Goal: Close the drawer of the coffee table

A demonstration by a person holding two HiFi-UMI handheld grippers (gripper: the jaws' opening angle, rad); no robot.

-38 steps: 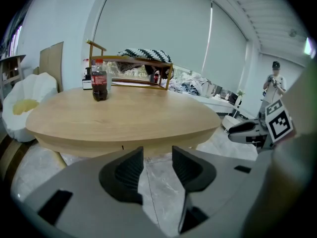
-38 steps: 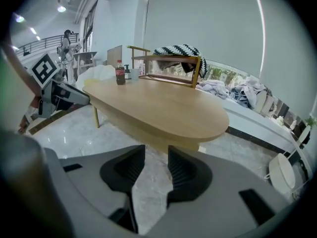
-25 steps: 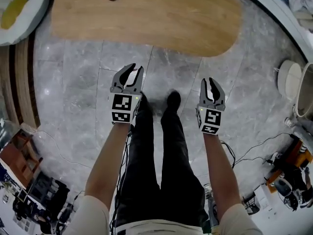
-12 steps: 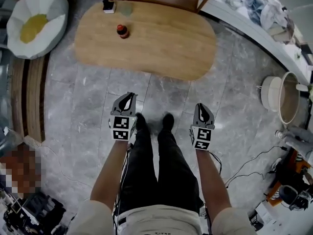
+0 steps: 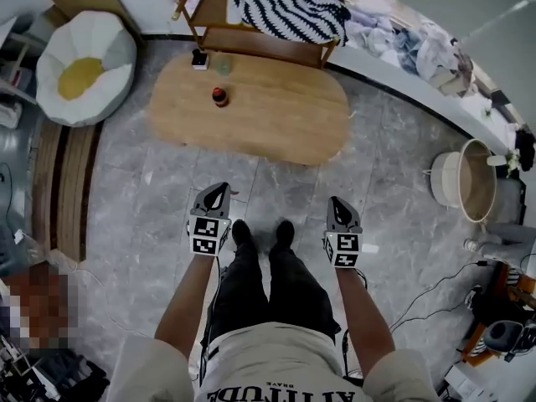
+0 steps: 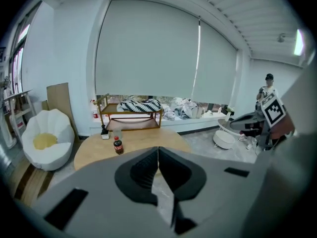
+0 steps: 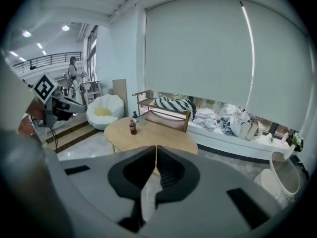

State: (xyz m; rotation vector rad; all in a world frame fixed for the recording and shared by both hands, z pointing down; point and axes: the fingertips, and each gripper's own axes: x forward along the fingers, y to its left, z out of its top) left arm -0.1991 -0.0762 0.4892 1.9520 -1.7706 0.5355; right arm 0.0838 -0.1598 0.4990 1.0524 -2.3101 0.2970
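The left gripper (image 5: 219,191) and right gripper (image 5: 337,203), jaws just closed together on nothing, hung over the floor (image 5: 134,216), well apart from the coffee table worktop (image 5: 268,115)

Both the left gripper (image 5: 221,189) and the right gripper (image 5: 338,202) have just closed their jaws, tips meeting on nothing. The coffee table (image 5: 268,115) now lies farther ahead of them, its whole top visible.
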